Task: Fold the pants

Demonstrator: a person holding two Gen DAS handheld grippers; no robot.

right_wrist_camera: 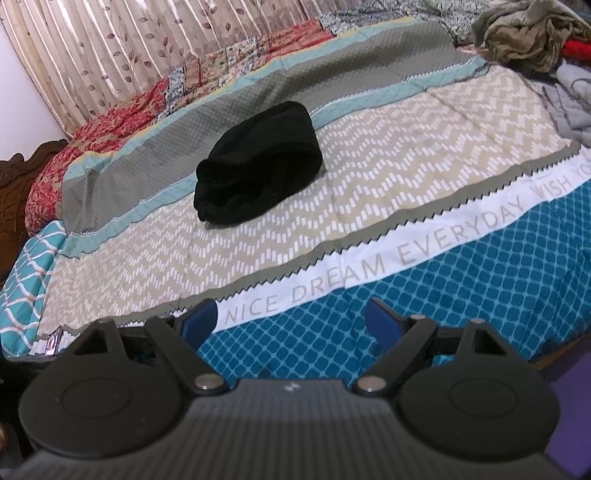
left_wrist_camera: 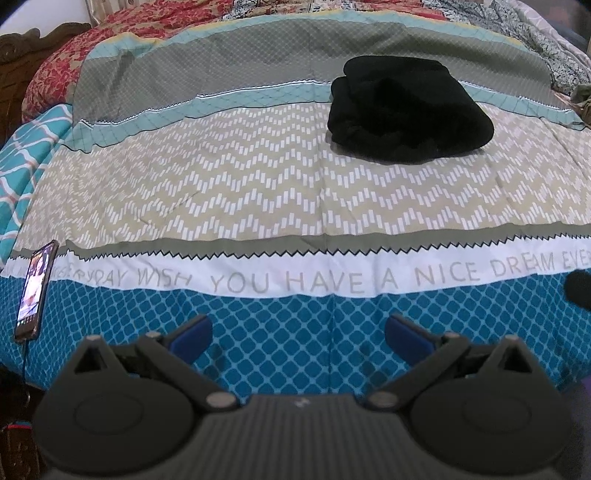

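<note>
black pants (left_wrist_camera: 408, 110), compactly folded bundle, resting mid-bed on patterned bedspread (left_wrist_camera: 258, 192), apparently finished. left gripper (left_wrist_camera: 297, 334) and right gripper (right_wrist_camera: 290, 321) wide apart, empty, well clear.

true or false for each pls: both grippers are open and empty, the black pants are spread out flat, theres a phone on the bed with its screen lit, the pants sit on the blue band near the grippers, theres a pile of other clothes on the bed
1. Both grippers are open and empty. True: the left gripper and right gripper have their jaws apart with nothing between them.
2. The black pants are spread out flat. False: the black pants lie in a compact folded bundle.
3. A phone lies on the bed with its screen lit. True: the phone sits at the bed's left edge, showing an image.
4. The pants sit on the blue band near the grippers. False: they rest farther back, across the beige zigzag, teal and grey bands of the bedspread.
5. A pile of other clothes is on the bed. True: a pile of clothes lies at the far right.
</note>
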